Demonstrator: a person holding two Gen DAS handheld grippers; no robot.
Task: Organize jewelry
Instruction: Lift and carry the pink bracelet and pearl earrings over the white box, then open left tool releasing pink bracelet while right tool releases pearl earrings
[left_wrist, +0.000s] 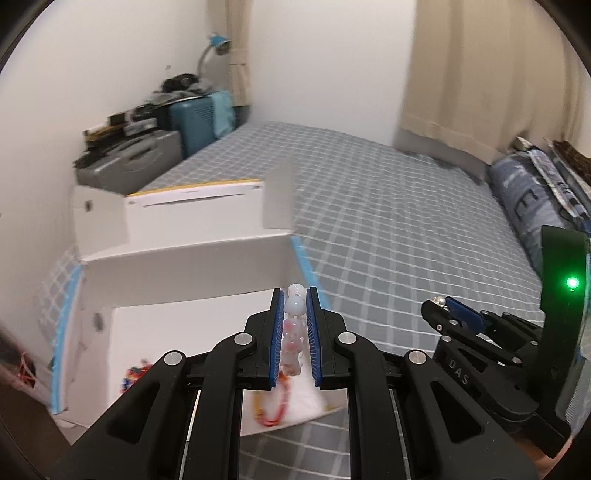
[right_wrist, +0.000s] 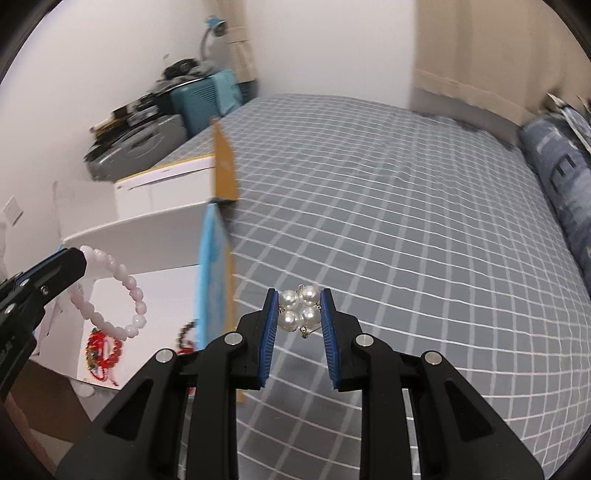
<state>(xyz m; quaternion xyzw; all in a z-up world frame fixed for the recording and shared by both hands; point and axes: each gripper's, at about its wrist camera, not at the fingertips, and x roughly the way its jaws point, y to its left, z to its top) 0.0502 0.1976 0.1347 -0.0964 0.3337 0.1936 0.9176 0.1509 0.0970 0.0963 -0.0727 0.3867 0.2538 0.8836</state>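
Box, white open cardboard (right_wrist: 162, 236), lies left of both tools, nearer the left gripper (left_wrist: 294, 306), which pinches a pale pink round-bead bracelet (right_wrist: 114, 291) over it. Right gripper (right_wrist: 299, 308) clamps a glossy four-pearl cluster (right_wrist: 298, 309) above the grey checked bedsheet (right_wrist: 406, 221). Red bead strands (right_wrist: 105, 349) sit inside.

In the left wrist view, the pink bead bracelet (left_wrist: 294, 332) shows only as a strip between the left gripper (left_wrist: 294, 295) pads; its loop is hidden. The red bead strand (left_wrist: 275, 408) in the white cardboard box (left_wrist: 184, 258) is motion-blurred, and the multicoloured beads (left_wrist: 135, 374) are too small to identify. The dark clutter on the grey case (left_wrist: 125, 166) is blurred. The pearl cluster's (right_wrist: 299, 308) gold chain disappears behind the right gripper (right_wrist: 299, 295) pad.
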